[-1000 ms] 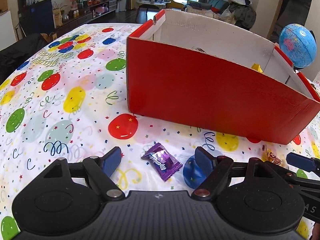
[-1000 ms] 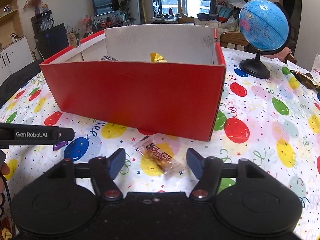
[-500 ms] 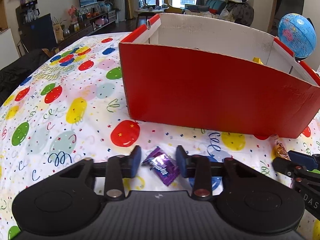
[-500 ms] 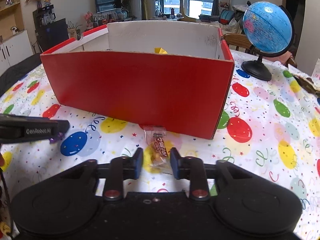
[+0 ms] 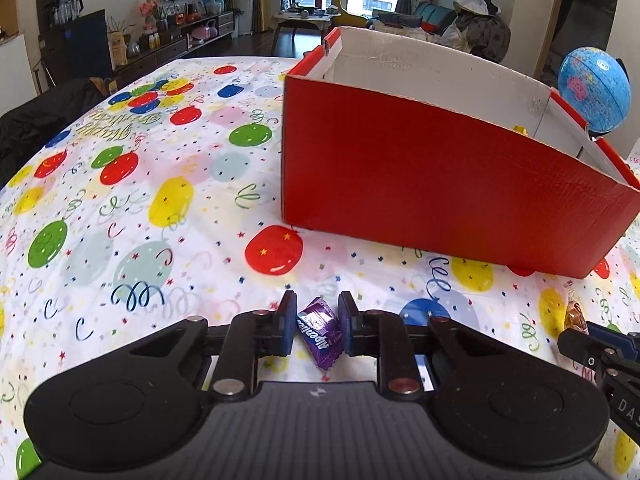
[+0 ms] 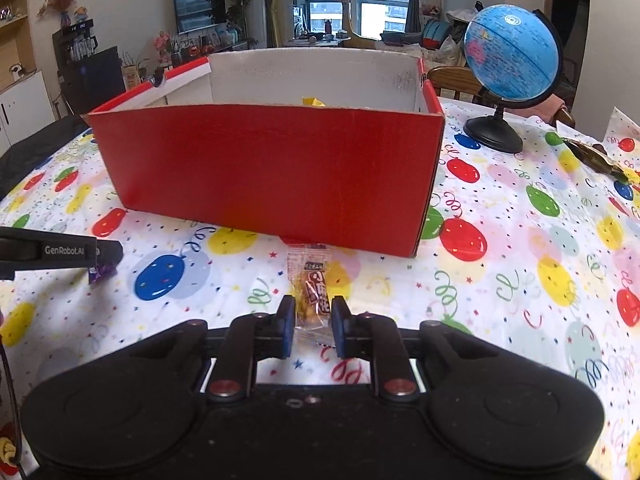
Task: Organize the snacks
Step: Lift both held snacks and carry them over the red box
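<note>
Both grippers pinch candies before red box [image 6: 264, 168]; globe [image 6: 510, 52] beyond.

The red box [image 6: 264, 168] hides its contents except a yellow wrapper tip [image 6: 314, 101].

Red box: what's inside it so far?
Inside the red box, only a yellow wrapper tip shows above the front wall. That wall hides the floor and anything else lying there.
</note>
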Motion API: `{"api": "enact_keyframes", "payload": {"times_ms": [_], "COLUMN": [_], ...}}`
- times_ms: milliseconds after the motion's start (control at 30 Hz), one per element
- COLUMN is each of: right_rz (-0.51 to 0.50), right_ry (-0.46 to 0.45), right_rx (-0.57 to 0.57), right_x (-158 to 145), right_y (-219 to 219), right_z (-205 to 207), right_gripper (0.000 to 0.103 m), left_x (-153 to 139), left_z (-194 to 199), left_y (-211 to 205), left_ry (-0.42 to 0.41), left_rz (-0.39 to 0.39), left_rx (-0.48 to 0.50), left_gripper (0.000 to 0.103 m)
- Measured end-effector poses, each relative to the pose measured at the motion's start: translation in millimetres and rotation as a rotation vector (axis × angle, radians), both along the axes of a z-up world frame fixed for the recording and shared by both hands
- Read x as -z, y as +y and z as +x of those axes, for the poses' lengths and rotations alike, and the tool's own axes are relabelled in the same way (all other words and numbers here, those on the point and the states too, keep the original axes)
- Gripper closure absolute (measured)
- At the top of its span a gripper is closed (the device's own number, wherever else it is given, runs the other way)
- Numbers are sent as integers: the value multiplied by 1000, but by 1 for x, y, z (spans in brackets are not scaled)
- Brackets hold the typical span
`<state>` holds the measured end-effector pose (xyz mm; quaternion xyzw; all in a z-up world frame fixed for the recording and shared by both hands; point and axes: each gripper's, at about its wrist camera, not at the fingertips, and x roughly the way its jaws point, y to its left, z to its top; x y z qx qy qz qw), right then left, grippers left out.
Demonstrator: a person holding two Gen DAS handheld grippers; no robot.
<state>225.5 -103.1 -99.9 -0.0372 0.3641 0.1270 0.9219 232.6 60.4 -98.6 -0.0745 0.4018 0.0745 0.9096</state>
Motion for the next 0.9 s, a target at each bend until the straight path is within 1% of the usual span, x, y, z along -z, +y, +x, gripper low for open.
{"api": "enact_keyframes", "payload": {"times_ms": [167, 467, 700, 900], "right_rz": [13, 51, 77, 85], "right_ry": [-6, -31, -75, -137], "right_rx": [7, 8, -3, -12], "right_x": [-4, -19, -39, -66], "right_y": [1, 1, -1, -1], "right_z": [-16, -45, -61, -66], "right_gripper": [86, 86, 86, 86], "left_x": [-5, -28, -53, -79], "left_z": [-15, -49, -65, -69], "left_y": [3, 0, -3, -12], "left_ry": [-12, -63, -122, -182], "left_rz": [-10, -17, -18, -8], "left_rx": [3, 48, 86, 122], "left_gripper": [82, 82, 82, 82]}}
